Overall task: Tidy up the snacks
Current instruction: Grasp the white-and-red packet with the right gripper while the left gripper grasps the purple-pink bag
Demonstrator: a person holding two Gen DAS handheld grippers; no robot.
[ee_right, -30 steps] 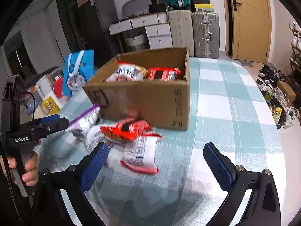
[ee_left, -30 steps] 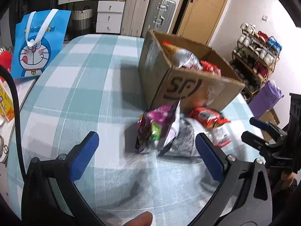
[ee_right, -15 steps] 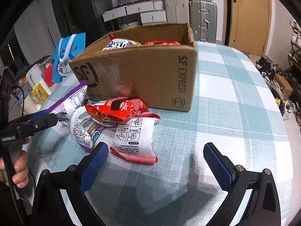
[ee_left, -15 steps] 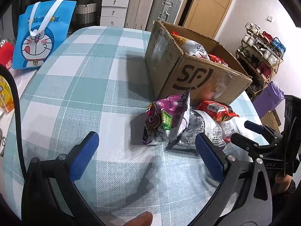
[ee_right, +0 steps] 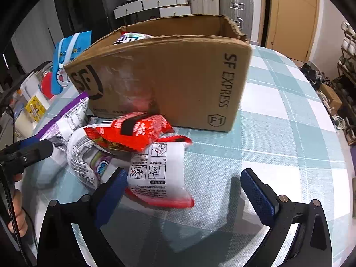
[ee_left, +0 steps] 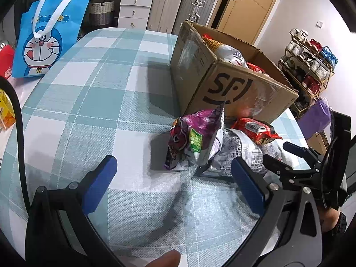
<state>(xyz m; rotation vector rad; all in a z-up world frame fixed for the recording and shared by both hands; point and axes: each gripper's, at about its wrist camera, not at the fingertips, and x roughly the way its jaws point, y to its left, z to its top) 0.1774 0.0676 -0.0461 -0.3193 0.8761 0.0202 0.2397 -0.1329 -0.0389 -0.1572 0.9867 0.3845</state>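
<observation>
Currently both claws are hovering spread wide, gripping nothing, over the checked worktop [ee_left: 93,102]. Left claw [ee_left: 173,178] is facing the purple snack bag [ee_left: 195,140], which is standing tilted just in front of the cardboard box [ee_left: 233,89] corner. Right claw [ee_right: 184,189] is sitting at the white-and-red packet [ee_right: 158,173]; its left finger [ee_right: 111,191] is just beside the packet edge, right finger well apart on bare cloth. Red packet [ee_right: 135,131] is lying on top of the white-and-red one and a silver bag [ee_right: 86,158], all piled touching against the box front. More snack bags are sitting inside the box. Blue cartoon tote [ee_left: 46,37] is standing at the worktop's far edge.
</observation>
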